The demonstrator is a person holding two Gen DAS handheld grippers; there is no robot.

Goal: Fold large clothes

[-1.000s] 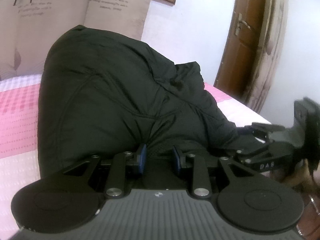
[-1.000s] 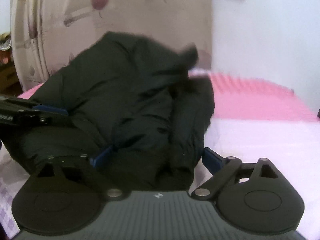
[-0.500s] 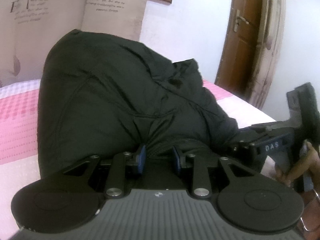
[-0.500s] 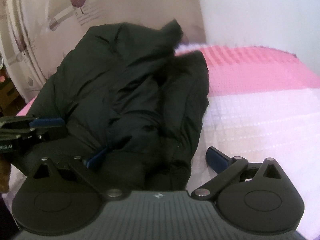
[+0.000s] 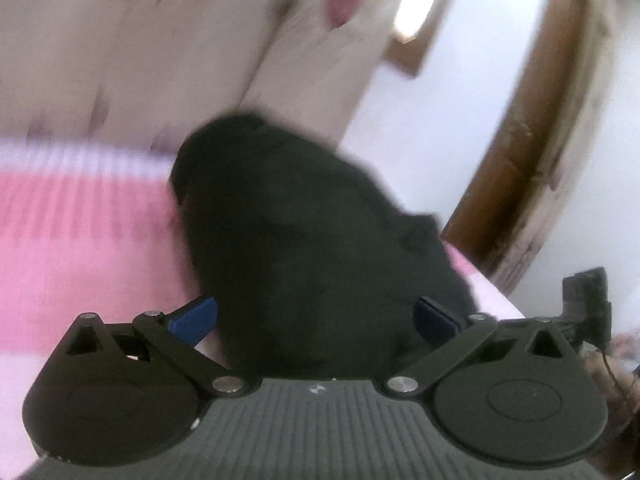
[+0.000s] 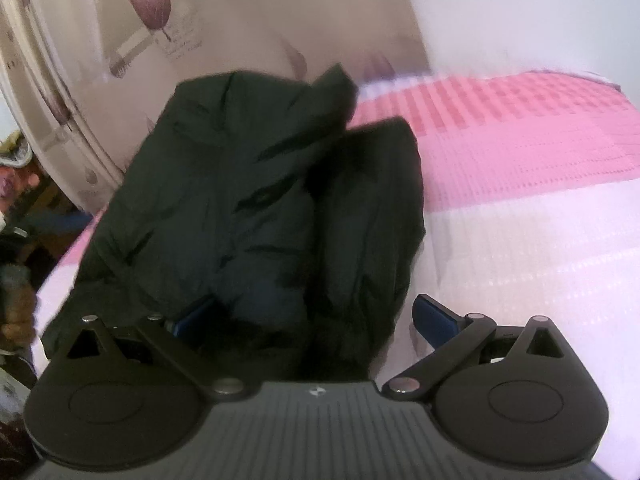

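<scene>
- The bed (image 6: 520, 216) filled the lower part of both views, its cover pink in a band at the far side and pale towards the near edge.
- The curtain (image 6: 224, 20), beige with mauve leaf prints, hung behind the bed from 9 to 12 o'clock in both views; the left wrist view was badly smeared.
- The wall (image 5: 460, 120) was plain white at 1 o'clock in the left view, with a brown door (image 5: 516, 148) at 2 o'clock.
- The jacket (image 6: 256, 208), black and padded, lay bunched on the bed at the centre of both views, reaching from the curtain at 11 o'clock down to the gripper bodies at 6 o'clock; a folded part lay alongside its 3 o'clock side.
- The left gripper (image 5: 316, 316) had its jaws opening, already spread wide; the jacket's near edge sat between the blue pads, and neither pad pressed on it.
- The right gripper (image 6: 316, 316) stood wide, the jacket's near edge between its pads; the 9 o'clock pad was half buried in cloth, the 3 o'clock pad was over bare cover.
- Part of the right gripper showed at 3 o'clock in the left view, too blurred to read.
</scene>
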